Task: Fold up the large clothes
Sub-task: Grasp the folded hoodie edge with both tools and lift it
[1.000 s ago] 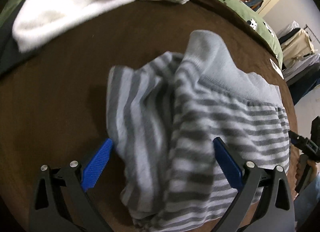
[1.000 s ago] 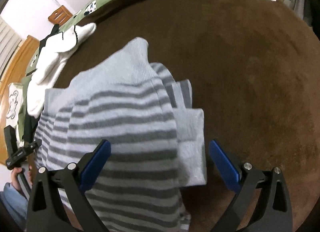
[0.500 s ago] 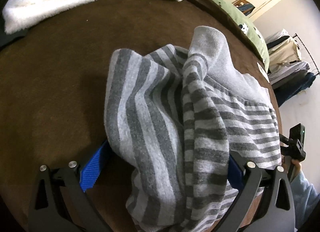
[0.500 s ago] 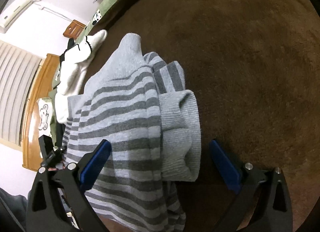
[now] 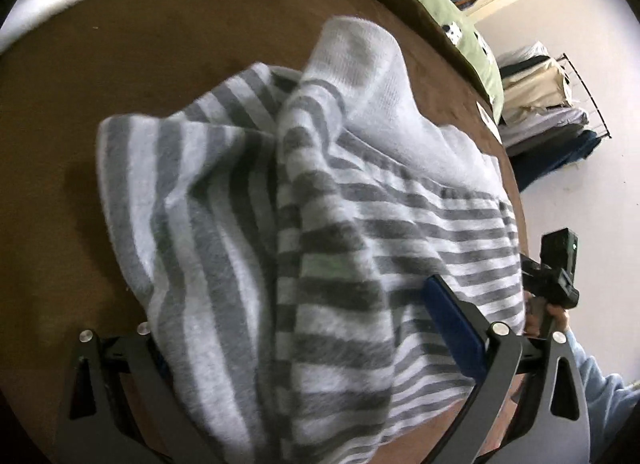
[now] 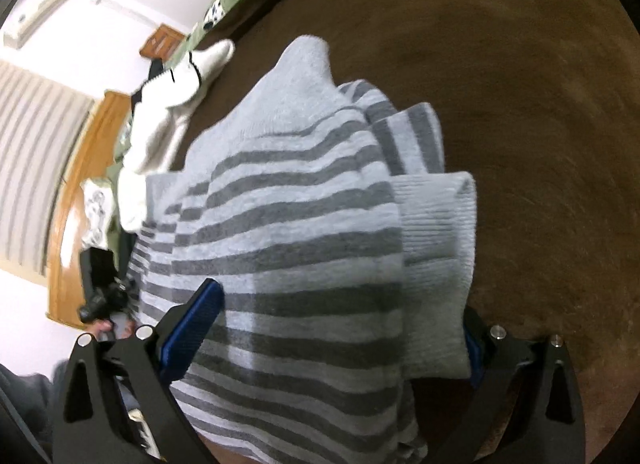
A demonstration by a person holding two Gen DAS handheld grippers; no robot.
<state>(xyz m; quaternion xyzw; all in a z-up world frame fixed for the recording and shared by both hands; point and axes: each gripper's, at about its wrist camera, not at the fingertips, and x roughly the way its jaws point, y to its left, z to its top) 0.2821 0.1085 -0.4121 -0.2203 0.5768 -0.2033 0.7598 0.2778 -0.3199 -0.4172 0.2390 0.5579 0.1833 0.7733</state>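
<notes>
Lying bunched on the brown bed cover [image 5: 120, 63], the striped sweater [image 5: 320, 223] fills both spread tools, left tool [image 5: 312, 328] and right tool [image 6: 336, 328]; white garment [image 6: 160, 111] beyond.

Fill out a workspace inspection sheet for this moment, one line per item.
Surface: brown cloth surface, bare to the right of the garment.
Job's things: grey striped sweater, bunched and partly folded, plain ribbed cuff on its right edge.
Clutter: white garment at the far edge.
Grippers: left gripper and right gripper both open, sweater fabric lying between the fingers of each.
Cables: nothing seen.
Surroundings: green patterned bedding, rack of stacked clothes, wooden headboard, wall air conditioner.
</notes>
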